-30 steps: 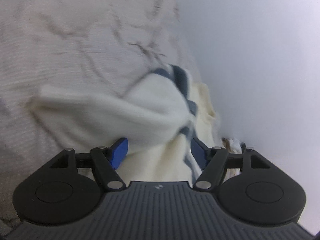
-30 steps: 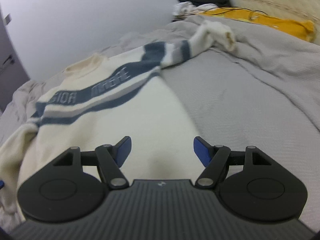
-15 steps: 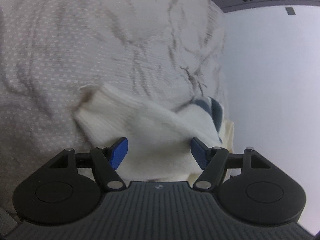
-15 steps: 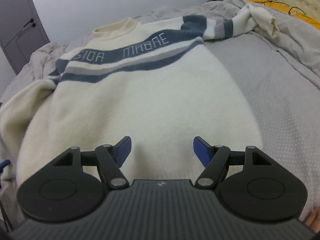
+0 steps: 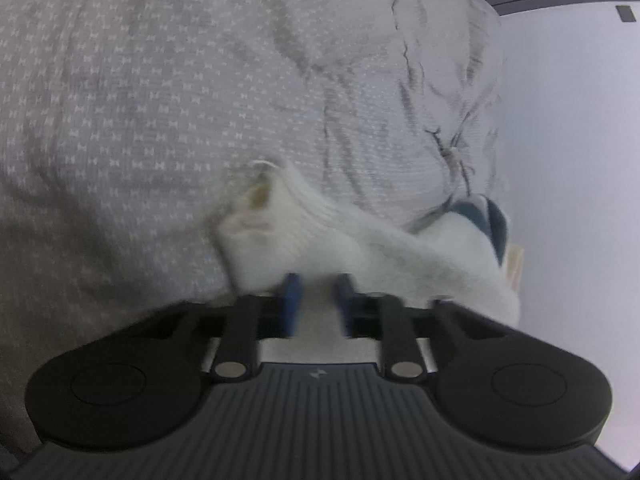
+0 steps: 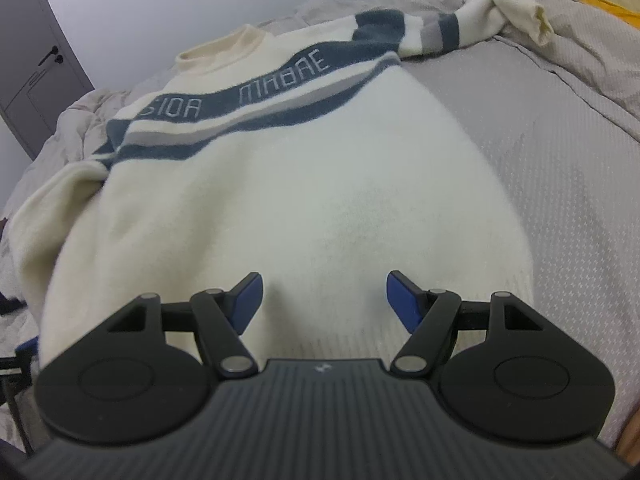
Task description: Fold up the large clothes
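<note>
Sweater [image 6: 288, 184]: cream knit with dark blue and grey bands and blocky lettering across the chest, lying flat, front up, on the bed.
Bed [image 6: 560, 152]: covered by a grey textured blanket, creased toward the 12 o'clock edge in the left wrist view.
Sweater's place in the right wrist view: the body fills the middle, collar at 12 o'clock, ribbed hem at 6 o'clock right in front of the tool.
Right hand-held gripper [image 6: 323, 295]: its blue pads are spread wide apart and hold nothing; it hangs just at the hem, with the cream fabric lying between and beyond the pads.
Far sleeve [image 6: 480, 20]: stretched out toward 1 o'clock of the right wrist view, its banded upper part leading to a crumpled cuff on the blanket.
Near sleeve [image 5: 360, 248]: in the left wrist view it runs from the banded shoulder at 3 o'clock across to a ribbed cuff just above the centre.
Left hand-held gripper [image 5: 318, 300]: its blue pads are drawn close together with a narrow gap, directly below the sleeve near the cuff; motion blur keeps me from telling whether they pinch the fabric.
Door [image 6: 28, 52]: grey, with a dark handle, at 10 o'clock of the right wrist view.
Yellow cloth [image 6: 592, 0]: on the bed's far edge at 1 o'clock, beyond the far sleeve.
</note>
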The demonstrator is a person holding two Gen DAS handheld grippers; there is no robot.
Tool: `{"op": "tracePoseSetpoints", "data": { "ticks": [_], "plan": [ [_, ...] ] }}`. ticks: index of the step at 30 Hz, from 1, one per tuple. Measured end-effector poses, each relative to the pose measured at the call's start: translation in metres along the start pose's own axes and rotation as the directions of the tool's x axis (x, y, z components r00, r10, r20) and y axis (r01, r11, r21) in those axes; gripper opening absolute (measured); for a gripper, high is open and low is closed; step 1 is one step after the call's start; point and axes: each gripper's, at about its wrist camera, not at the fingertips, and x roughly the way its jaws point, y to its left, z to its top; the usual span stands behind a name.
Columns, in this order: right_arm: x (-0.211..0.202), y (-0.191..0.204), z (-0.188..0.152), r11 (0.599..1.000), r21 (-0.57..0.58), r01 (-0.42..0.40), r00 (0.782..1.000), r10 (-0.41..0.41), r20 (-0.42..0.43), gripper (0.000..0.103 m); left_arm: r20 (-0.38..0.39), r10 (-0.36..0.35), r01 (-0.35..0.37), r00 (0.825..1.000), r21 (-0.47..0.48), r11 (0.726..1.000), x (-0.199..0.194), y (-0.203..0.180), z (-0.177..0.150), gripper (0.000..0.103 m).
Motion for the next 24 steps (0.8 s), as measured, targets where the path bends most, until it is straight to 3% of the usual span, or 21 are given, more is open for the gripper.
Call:
{"op": "tracePoseSetpoints", "data": {
  "ticks": [3, 7, 11, 14, 16, 19, 22, 24],
  "plan": [
    [0.001, -0.001, 0.0, 1.0, 0.003, -0.001, 1.0, 0.001, -0.001, 0.071, 0.022, 0.007, -0.008, 1.0, 0.046, 0.999, 0.0, -0.006, 0.0, 0.004],
    [-0.001, -0.004, 0.0, 1.0, 0.009, -0.005, 1.0, 0.005, -0.001, 0.071, 0.066, -0.069, 0.061, 0.995, 0.126, 0.99, -0.016, -0.02, 0.001, 0.003],
    [-0.003, -0.007, 0.0, 0.999, 0.029, -0.016, 1.0, 0.016, 0.002, 0.071, 0.087, -0.158, 0.133, 0.984, 0.243, 0.961, -0.036, -0.038, 0.002, 0.003],
    [-0.003, -0.009, 0.001, 0.999, 0.046, -0.024, 1.0, 0.024, 0.003, 0.071, 0.045, -0.196, 0.17, 0.98, 0.339, 0.925, -0.046, -0.054, 0.0, 0.003],
    [-0.003, -0.011, 0.002, 0.998, 0.053, -0.028, 1.0, 0.028, 0.001, 0.071, -0.029, -0.209, 0.201, 0.978, 0.425, 0.882, -0.05, -0.068, 0.001, 0.003],
    [-0.002, -0.01, 0.002, 0.998, 0.057, -0.035, 0.999, 0.035, -0.002, 0.071, -0.078, -0.174, 0.188, 0.982, 0.553, 0.812, -0.054, -0.088, 0.007, 0.004],
    [0.0, -0.01, 0.004, 0.998, 0.055, -0.043, 0.999, 0.043, -0.003, 0.072, -0.137, -0.09, 0.159, 0.987, 0.675, 0.72, -0.05, -0.107, 0.02, 0.01],
    [0.002, -0.011, 0.005, 0.997, 0.061, -0.053, 0.999, 0.053, -0.006, 0.073, -0.152, -0.047, 0.143, 0.987, 0.719, 0.68, -0.048, -0.11, 0.034, 0.015]
  ]
}}
